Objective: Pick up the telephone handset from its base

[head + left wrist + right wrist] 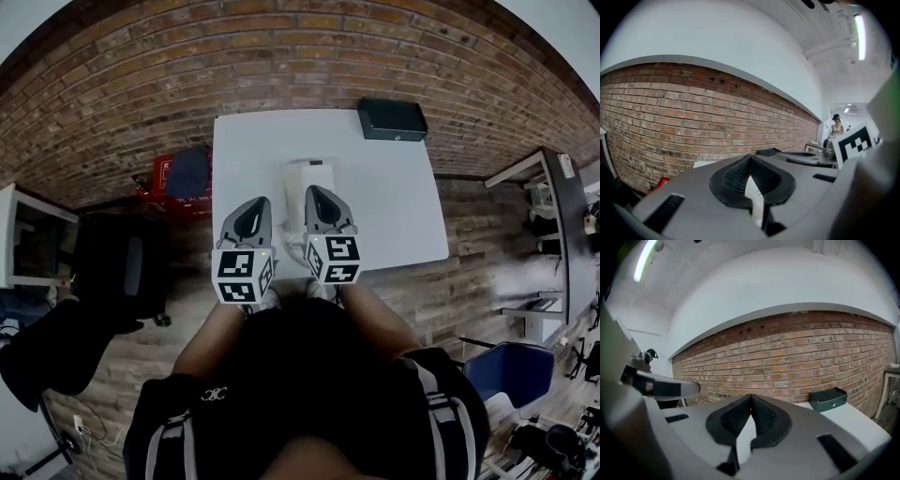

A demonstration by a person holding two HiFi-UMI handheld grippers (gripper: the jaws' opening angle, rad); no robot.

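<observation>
A white telephone sits on the white table, a little left of its middle; its near end is hidden behind my grippers. My left gripper hangs over the table's near edge, just left of the phone, with its tips together and nothing held. My right gripper is beside it, over the phone's near end, also shut and empty. In the left gripper view the black pads meet at the tip, and a white surface shows through the gap below. The right gripper view shows its pads meeting the same way.
A dark green box stands at the table's far right corner, against the brick wall. A red object and a black chair are left of the table. A blue chair stands at the near right.
</observation>
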